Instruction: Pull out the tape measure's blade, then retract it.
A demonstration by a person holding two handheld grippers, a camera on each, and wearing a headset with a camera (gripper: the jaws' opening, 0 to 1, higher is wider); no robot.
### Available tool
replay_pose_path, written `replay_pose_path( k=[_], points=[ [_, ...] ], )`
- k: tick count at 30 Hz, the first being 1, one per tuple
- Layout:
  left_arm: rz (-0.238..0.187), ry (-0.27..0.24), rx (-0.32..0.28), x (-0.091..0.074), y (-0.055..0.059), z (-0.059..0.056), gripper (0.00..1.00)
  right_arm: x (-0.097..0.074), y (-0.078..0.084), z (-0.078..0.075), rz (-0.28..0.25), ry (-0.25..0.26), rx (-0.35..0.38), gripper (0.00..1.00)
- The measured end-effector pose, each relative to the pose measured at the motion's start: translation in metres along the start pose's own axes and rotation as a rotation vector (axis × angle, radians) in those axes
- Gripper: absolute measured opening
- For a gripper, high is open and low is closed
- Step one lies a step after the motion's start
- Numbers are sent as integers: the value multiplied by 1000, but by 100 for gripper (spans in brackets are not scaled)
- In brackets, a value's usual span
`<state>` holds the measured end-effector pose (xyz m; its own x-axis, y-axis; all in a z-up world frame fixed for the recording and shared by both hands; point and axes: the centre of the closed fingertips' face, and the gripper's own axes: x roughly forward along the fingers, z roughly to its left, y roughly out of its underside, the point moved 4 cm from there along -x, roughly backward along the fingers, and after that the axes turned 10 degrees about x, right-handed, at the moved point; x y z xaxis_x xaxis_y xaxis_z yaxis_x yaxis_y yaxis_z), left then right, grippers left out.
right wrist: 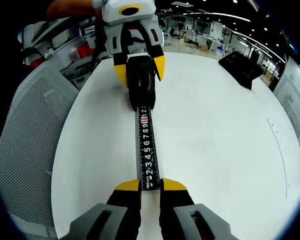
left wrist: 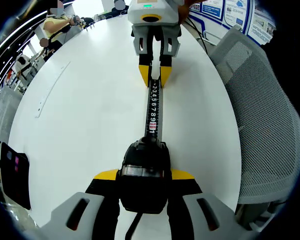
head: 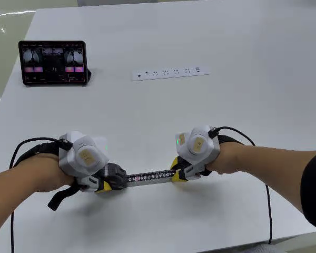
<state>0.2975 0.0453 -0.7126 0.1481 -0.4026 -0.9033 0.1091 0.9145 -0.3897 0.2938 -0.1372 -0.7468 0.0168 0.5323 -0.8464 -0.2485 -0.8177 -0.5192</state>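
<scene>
One tape measure (head: 127, 177) lies stretched between the two grippers, low over the white table (head: 237, 79). The left gripper (left wrist: 145, 176) is clamped on its black case (left wrist: 144, 165), with one yellow-tipped jaw pressed to each flank. The right gripper (right wrist: 150, 186) is pinched shut on the free end of the single blade (right wrist: 145, 142), its two yellow tips meeting over the first printed numerals. The blade runs straight from the mouth of the case to the right gripper, numerals facing up.

In the head view the two grippers face each other tip to tip, and the blade bridges the gap between them. One black tablet (head: 53, 62) with a lit screen stands well beyond the left gripper. One white power strip (head: 170, 72) lies flat well beyond the gap between the grippers. One grey mesh chair (left wrist: 260, 115) sits beside the table, off to the side of the blade's line. Two black cables (head: 267, 205) trail back, one from each wrist.
</scene>
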Motion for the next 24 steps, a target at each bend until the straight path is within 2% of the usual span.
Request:
replay_pose_path(
  k=[24],
  points=[
    [-4, -2, -3, 0, 0, 0, 31, -6, 7, -3, 4, 3, 10, 9]
  ],
)
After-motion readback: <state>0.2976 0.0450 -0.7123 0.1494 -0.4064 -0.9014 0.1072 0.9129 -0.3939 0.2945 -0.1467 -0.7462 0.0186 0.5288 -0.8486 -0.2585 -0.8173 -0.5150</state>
